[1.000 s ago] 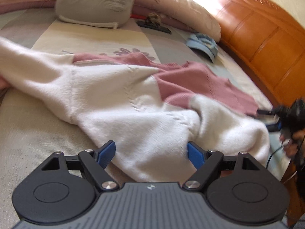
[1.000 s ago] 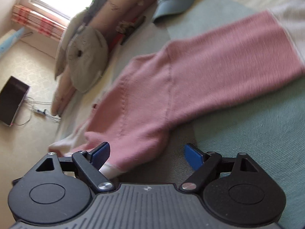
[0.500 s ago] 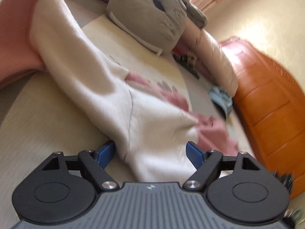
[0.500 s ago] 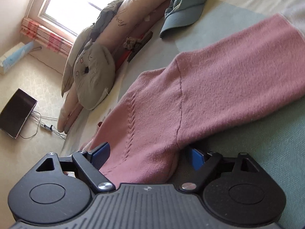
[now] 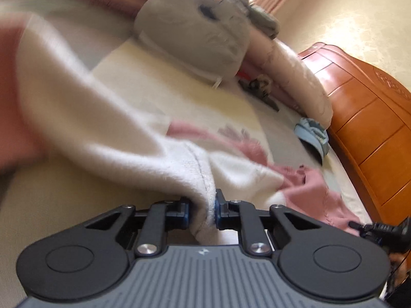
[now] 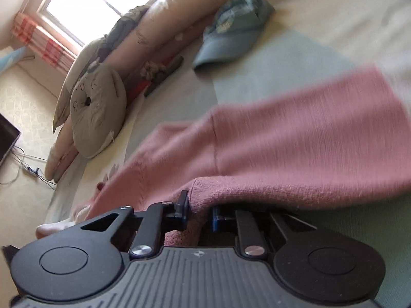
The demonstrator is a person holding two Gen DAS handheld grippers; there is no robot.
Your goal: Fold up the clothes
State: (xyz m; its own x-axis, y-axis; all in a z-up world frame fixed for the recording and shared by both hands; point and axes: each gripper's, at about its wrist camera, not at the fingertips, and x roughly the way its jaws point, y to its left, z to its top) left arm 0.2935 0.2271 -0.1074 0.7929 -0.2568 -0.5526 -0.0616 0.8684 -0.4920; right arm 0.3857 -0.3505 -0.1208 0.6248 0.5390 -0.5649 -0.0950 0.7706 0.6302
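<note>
One pink-and-white knitted sweater (image 5: 143, 138) lies spread across the bed, and two black hand-held grippers with blue finger pads work on it. The left gripper (image 5: 202, 211) sits at the lower centre of the left wrist view with its jaws drawn together on a white fold of the sweater, the cloth pinched between the pads. The right gripper (image 6: 199, 211) sits at the lower centre of the right wrist view, likewise clamped on a pink edge of the sweater (image 6: 295, 154), which stretches away toward the right edge of that frame. One grey round cat-face cushion (image 5: 195, 30) lies at the top centre of the left view, leaning against one long pale pink bolster pillow (image 5: 298, 77) that runs toward the right. One light blue cap (image 6: 231, 36) rests on the bed in the upper middle of the right view, just beside the bolster. One small dark object (image 5: 259, 89) lies between cushion and cap, too blurred to identify. The bed cover (image 6: 269, 71) shows blocks of cream, grey and pale green. One orange wooden headboard (image 5: 370, 128) fills the right side of the left view, under a cream wall. In the right view's upper left there is one bright window (image 6: 97, 0) with a red checked curtain (image 6: 38, 41), and one dark flat screen (image 6: 7, 141) on the floor at the left edge.
</note>
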